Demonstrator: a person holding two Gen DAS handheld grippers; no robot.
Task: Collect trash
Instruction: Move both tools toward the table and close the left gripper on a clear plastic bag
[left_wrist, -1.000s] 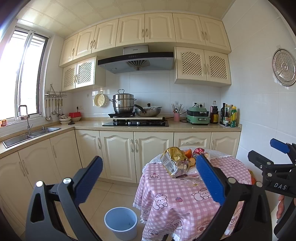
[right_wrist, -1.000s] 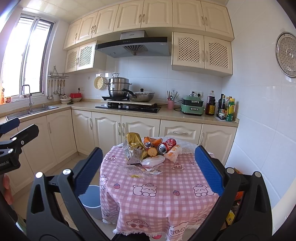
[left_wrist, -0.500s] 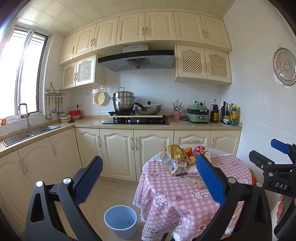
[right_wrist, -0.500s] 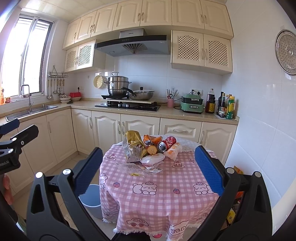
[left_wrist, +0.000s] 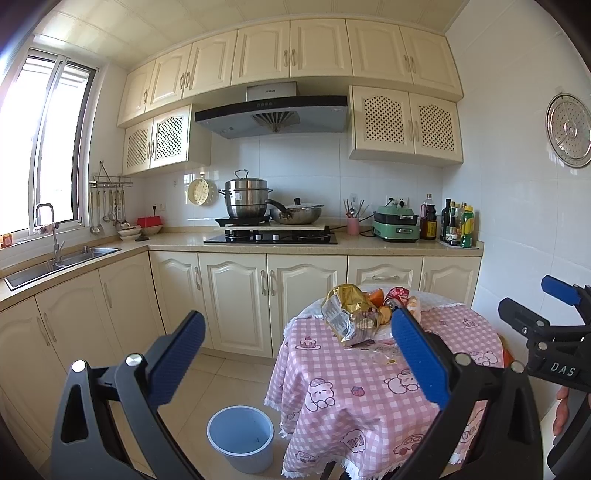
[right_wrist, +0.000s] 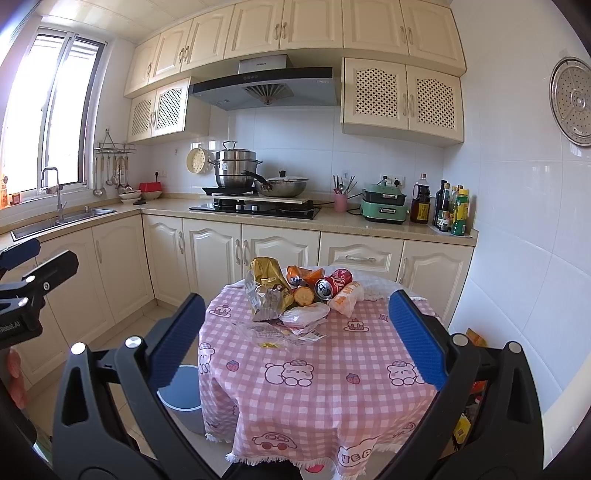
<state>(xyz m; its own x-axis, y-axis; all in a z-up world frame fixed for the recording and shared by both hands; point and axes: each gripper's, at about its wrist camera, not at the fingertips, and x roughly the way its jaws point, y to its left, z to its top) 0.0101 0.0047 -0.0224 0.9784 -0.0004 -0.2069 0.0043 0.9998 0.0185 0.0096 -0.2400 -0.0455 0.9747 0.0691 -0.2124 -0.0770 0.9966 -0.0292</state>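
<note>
A: Where are you w/ the task now?

B: At the approach step, I think. Your left gripper (left_wrist: 297, 363) and right gripper (right_wrist: 295, 339) are both wide apart, holding nothing.

A: And the trash?

B: A pile on the far part of the table (right_wrist: 332, 373): gold bag (right_wrist: 267, 288), can (right_wrist: 330, 284), wrappers (right_wrist: 280, 332). The bin (left_wrist: 240, 437) stands on the floor just beside the table, on your left.

A: Next?

B: Prob. bring one gripper to the pile, close on one piece, then carry it to the bin.
</note>
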